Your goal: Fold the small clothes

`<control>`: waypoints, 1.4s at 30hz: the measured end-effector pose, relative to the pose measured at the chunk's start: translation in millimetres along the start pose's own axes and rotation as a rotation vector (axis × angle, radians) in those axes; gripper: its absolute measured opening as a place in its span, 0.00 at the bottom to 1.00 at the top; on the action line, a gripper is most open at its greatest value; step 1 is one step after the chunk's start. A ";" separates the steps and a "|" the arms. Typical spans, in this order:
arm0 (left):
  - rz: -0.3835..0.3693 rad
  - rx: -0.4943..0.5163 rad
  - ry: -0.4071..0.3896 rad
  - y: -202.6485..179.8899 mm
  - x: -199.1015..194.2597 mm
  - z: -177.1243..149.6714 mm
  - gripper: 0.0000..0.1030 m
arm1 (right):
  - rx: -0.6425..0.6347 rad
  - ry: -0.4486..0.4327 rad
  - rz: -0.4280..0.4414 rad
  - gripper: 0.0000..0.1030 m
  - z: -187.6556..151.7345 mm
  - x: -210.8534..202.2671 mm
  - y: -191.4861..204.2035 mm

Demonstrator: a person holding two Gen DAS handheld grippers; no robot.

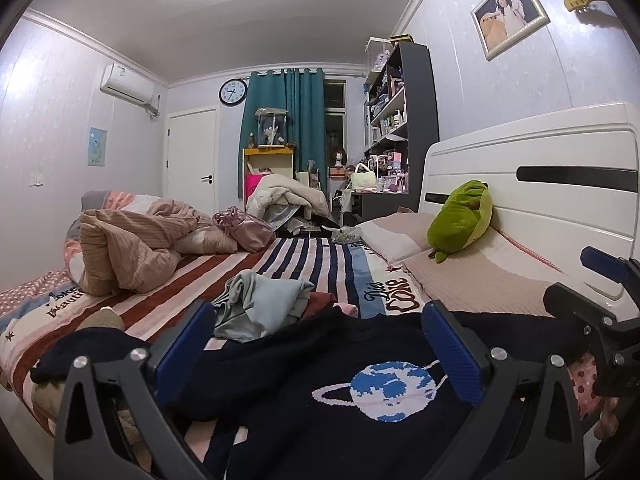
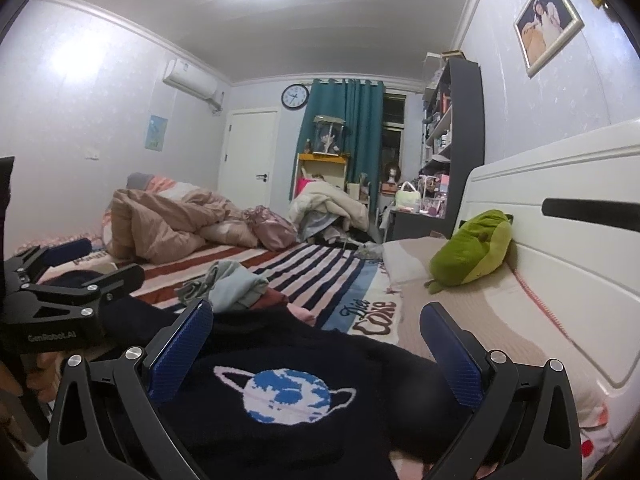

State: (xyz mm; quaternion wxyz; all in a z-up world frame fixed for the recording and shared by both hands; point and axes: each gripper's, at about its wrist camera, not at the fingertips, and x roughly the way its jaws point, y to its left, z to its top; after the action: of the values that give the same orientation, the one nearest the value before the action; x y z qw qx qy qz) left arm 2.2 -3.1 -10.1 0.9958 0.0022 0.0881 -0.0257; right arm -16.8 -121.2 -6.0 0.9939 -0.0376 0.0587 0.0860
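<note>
Our left gripper [image 1: 320, 344] has its blue fingers [image 1: 452, 348] spread wide and holds nothing. Our right gripper [image 2: 316, 348] is the same, wide apart and without anything in it. Both hang low above the dark sweater [image 1: 340, 392] with a blue planet picture, which lies flat on the bed [image 1: 296, 256] just in front of us. Behind the sweater we see a small heap of clothes [image 1: 260, 308], grey-green and light blue. Farther away are a crumpled beige blanket [image 1: 132, 252] and, near the white headboard [image 1: 560, 184], a green plush toy [image 1: 464, 216] on a pillow [image 1: 472, 276].
</note>
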 end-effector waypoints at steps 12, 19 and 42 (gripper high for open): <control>0.015 -0.006 0.002 2.3 7.1 -2.4 0.99 | -0.018 -0.002 0.019 1.00 -3.5 6.2 4.8; 0.010 -0.006 0.003 2.8 11.0 -2.9 0.99 | -0.004 0.007 0.009 1.00 -5.3 5.7 2.2; 0.002 -0.037 0.059 15.9 14.2 -13.4 0.99 | 0.114 0.022 0.083 1.00 -16.8 -0.8 -9.8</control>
State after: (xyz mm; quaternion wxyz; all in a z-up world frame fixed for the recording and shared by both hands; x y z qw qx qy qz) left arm 14.6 12.2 -25.7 0.9926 -0.0152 0.1181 -0.0228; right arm -17.7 -132.3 -21.9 0.9892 0.0207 0.0757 0.1235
